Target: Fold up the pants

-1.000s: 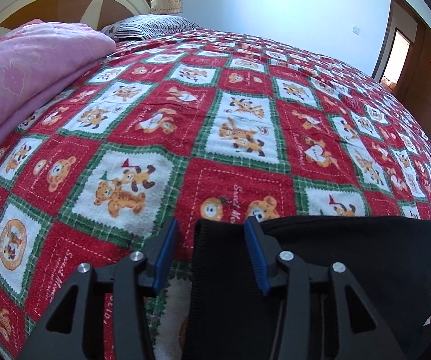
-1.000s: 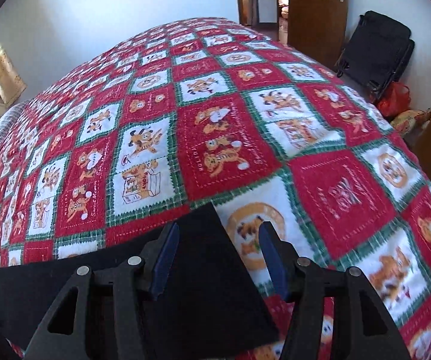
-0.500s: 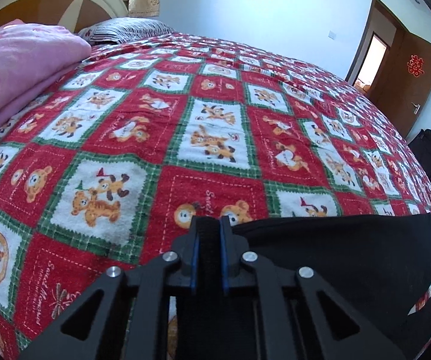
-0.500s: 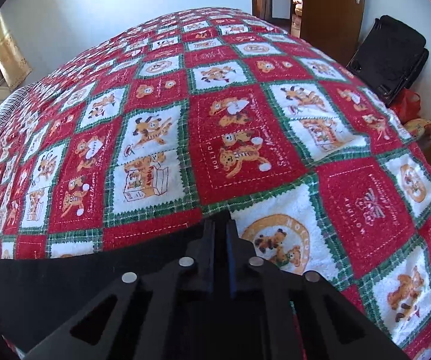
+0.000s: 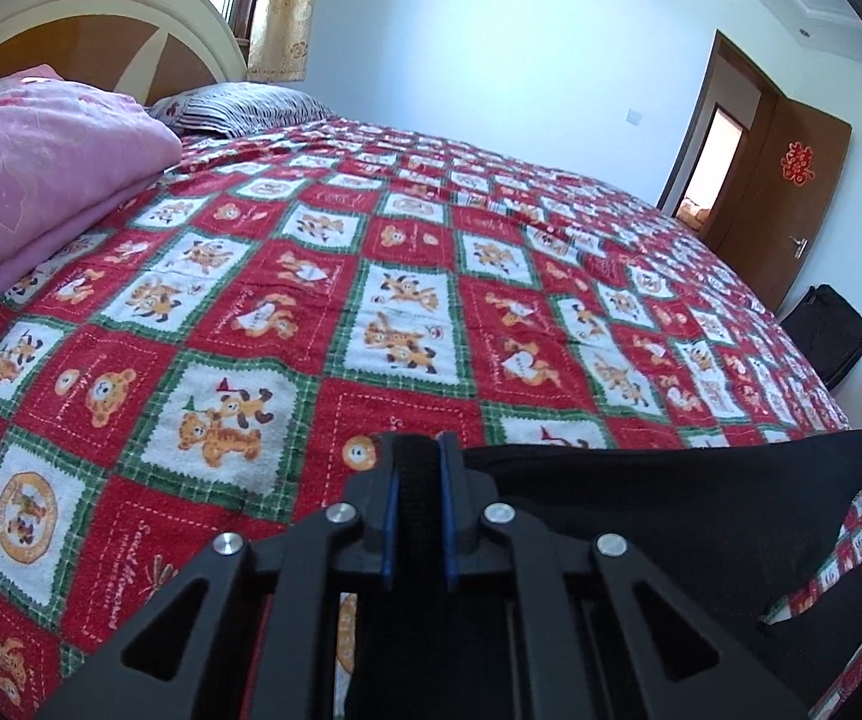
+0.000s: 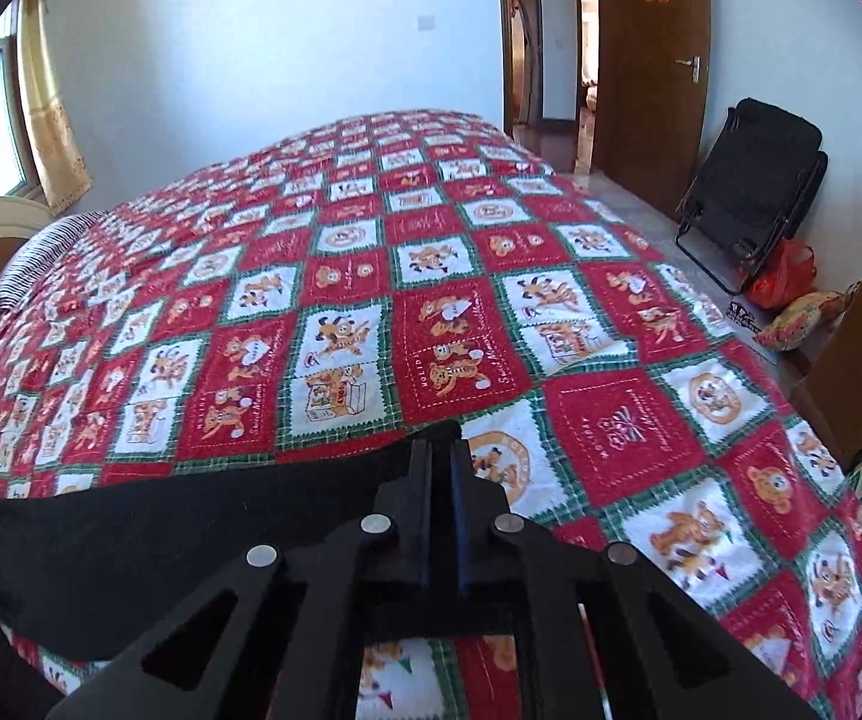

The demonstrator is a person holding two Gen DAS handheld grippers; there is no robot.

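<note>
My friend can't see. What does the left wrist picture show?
The left hand-held gripper is shut on the ribbed edge of black pants, holding it stretched above a bed's red, white and green teddy-bear quilt. A pink blanket lies folded at the left.

Ahead: the red, white and green checked bear-print bedspread (image 5: pixel 407 312) lies flat and bare far across the bed.
Left side: a folded pink quilt (image 5: pixel 29 192) is heaped on the bedspread; a striped pillow (image 5: pixel 239 108) lies beyond it.
Right side: past the bed edge, a black folding chair (image 6: pixel 755 180) and an orange bag (image 6: pixel 785 276) occupy the floor.
</note>
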